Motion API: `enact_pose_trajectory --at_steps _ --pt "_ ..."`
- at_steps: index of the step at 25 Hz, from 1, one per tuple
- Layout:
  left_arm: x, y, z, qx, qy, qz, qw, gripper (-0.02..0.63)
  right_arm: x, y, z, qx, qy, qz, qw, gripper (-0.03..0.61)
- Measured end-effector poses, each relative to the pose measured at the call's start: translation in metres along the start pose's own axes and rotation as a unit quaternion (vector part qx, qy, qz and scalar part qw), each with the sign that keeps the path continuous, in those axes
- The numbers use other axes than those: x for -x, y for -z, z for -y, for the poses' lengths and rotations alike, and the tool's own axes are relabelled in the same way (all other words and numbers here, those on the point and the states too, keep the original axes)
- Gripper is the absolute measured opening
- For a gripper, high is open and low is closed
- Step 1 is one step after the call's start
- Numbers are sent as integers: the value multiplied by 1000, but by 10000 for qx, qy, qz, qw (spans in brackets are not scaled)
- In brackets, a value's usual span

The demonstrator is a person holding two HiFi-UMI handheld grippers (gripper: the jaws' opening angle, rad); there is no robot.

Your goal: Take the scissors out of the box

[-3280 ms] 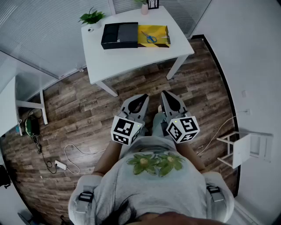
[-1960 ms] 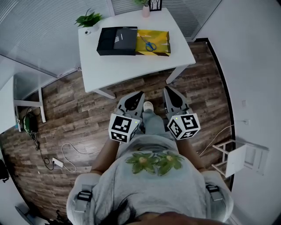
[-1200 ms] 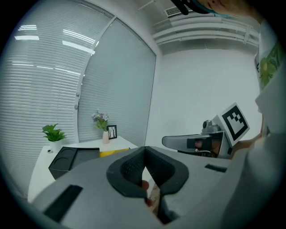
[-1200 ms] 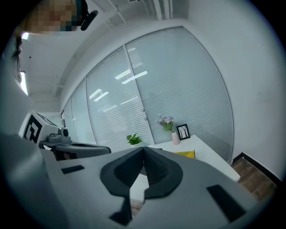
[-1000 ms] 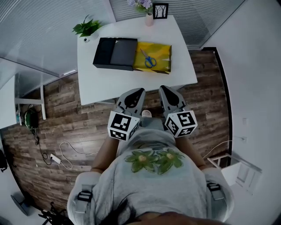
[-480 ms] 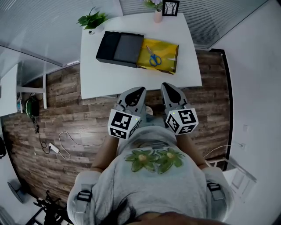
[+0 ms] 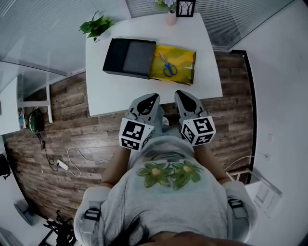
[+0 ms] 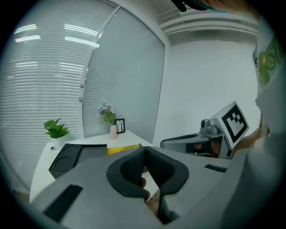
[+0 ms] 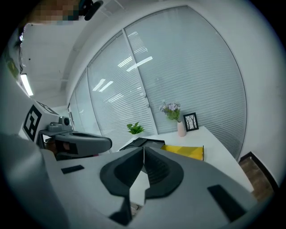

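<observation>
On the white table (image 7: 120, 91) lies a box: a black sleeve (image 7: 127, 57) with a yellow tray (image 7: 183, 65) slid out to its right. Blue-handled scissors (image 7: 167, 66) lie in the tray. My left gripper (image 7: 153, 98) and right gripper (image 7: 180, 94) are held close to my body at the table's near edge, well short of the box, both shut and holding nothing. The left gripper view shows the left gripper (image 8: 144, 149) with the black sleeve (image 8: 71, 156) beyond it. In the right gripper view, the yellow tray (image 9: 185, 152) lies past the right gripper (image 9: 144, 147). Neither gripper view shows the scissors.
A potted plant (image 7: 97, 26), a vase of flowers (image 7: 171, 17) and a small picture frame (image 7: 185, 7) stand along the table's far edge. Cables and a power strip (image 7: 62, 166) lie on the wooden floor at left. A white wall runs along the right.
I have walked up to the table; it now lies just ahead of the grippers. Both grippers have stayed shut in front of my body.
</observation>
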State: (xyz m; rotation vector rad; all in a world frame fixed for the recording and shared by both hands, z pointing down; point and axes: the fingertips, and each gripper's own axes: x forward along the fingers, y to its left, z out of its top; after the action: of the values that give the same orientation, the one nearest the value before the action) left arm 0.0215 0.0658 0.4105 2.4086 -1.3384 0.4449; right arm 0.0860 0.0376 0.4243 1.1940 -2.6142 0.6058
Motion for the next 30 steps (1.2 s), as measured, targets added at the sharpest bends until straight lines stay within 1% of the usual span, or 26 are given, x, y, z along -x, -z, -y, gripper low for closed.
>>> enact_pose_trajectory --at_steps 1,5,8,13,22,30 --pt "-4 -1 -5 1 19 -37 10000 6 -4 1 2 17 9 -62 10000 8" --pt "-18 -15 -28 66 69 118 9999 6 -24 5 9 92 15 -330 9994 8" --pt "-29 -19 -43 138 132 110 9998 6 -39 5 16 129 43 -490 9987 8" --pt "-46 -22 -61 223 247 30 9994 6 -62 8 26 170 130 -752 9969 9" --pt "-74 -22 -85 321 599 -150 9976 6 -100 21 44 105 161 -1262 9918 9" --pt "-92 -14 -112 476 639 -332 9963 6 -123 31 58 97 252 -1554 9875 9"
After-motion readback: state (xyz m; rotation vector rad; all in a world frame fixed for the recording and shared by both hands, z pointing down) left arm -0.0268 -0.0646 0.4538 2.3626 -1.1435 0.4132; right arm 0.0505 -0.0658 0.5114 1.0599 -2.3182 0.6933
